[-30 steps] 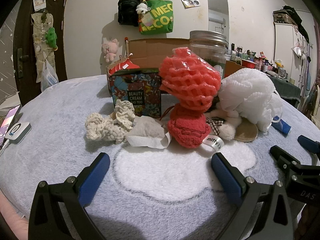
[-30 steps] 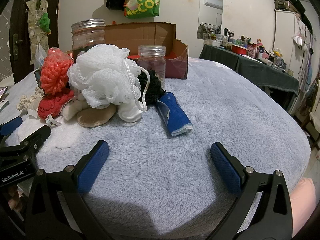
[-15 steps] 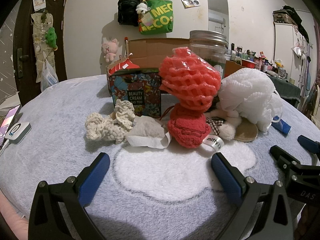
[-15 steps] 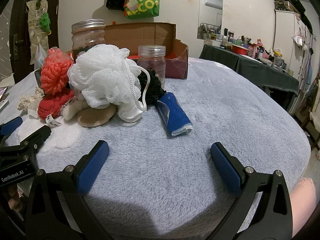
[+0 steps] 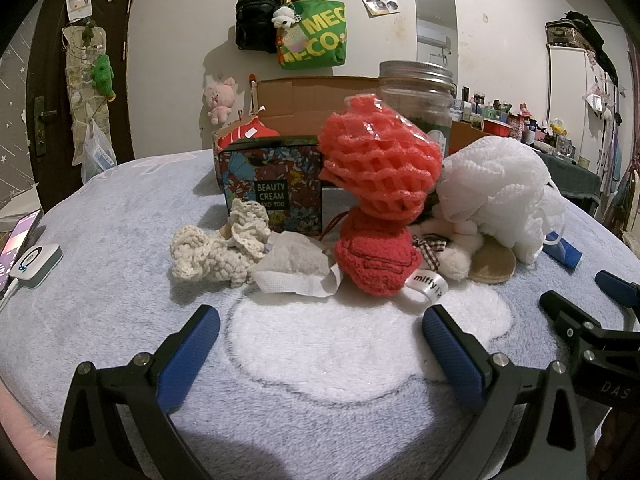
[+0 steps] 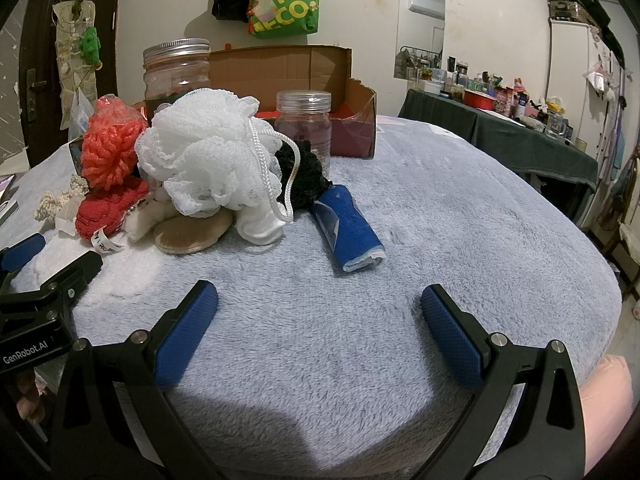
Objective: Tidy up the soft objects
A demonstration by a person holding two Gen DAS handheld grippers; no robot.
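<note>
On the grey plush blanket (image 5: pixel 120 240), a cluster of soft objects, located here relative to the white mesh bath pouf (image 5: pixel 498 188). Left of the pouf and touching it: coral foam fruit net (image 5: pixel 380 168), stacked upright on a red knitted pouch (image 5: pixel 376 258) with a white "miffy" ribbon tag (image 5: pixel 428 282). Farther left of the pouf: crumpled white tissue (image 5: pixel 294 266), then cream crochet piece (image 5: pixel 218 246). Beneath the pouf's near edge: cream plush toy with checked bow (image 5: pixel 452 250) and tan round pad (image 6: pixel 192 232). Right of the pouf, just beside it: black fuzzy item (image 6: pixel 306 180) and rolled blue cloth (image 6: pixel 348 228), lying on its side. Behind the pouf: floral "BEAUTY CREAM" tin (image 5: pixel 276 188), tall glass jar with metal lid (image 5: pixel 416 96), small clear plastic jar (image 6: pixel 304 124), open cardboard box (image 6: pixel 288 68). Well left of the pouf, at the blanket's edge: phone (image 5: pixel 20 236) and small white charger (image 5: pixel 34 260). Left gripper (image 5: pixel 320 332) in front of the pouch, blue pads spread wide, holding nothing. Right gripper (image 6: pixel 318 308) in front of the blue cloth, likewise spread wide and holding nothing.
</note>
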